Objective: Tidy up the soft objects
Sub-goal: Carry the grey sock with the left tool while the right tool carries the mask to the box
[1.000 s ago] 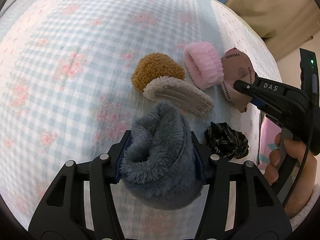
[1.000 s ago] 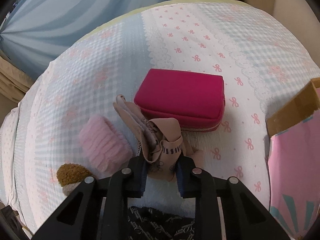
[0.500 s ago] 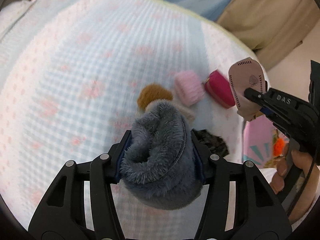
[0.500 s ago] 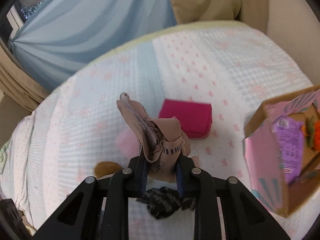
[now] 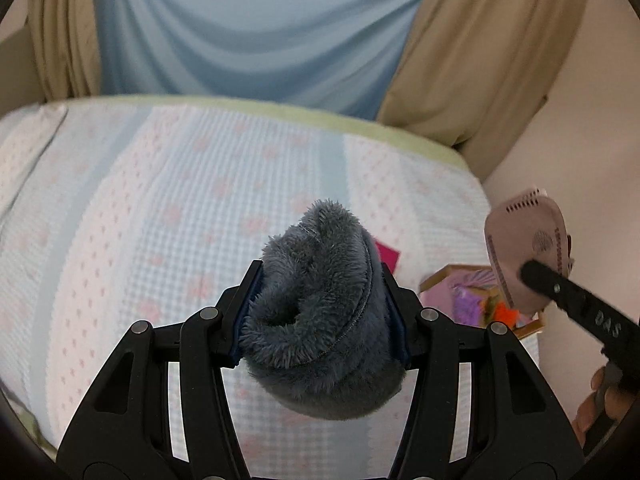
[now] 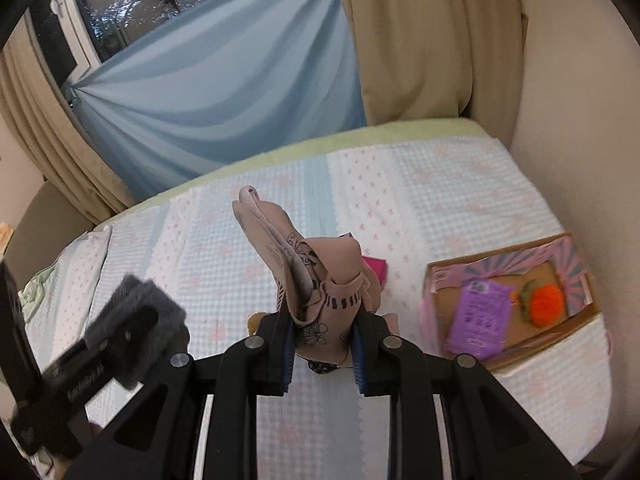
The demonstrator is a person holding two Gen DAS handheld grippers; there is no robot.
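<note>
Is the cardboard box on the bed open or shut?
Open: the cardboard box shows its inside, holding a purple packet and orange pompom.

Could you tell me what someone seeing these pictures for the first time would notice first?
Most striking is the fluffy grey-blue sock filling the middle of the left wrist view, clamped in the left claw above the bed. Beside it, the right claw holds up a beige face mask. On the bed's right side lies an open cardboard box with a bright orange pom-pom inside.
</note>
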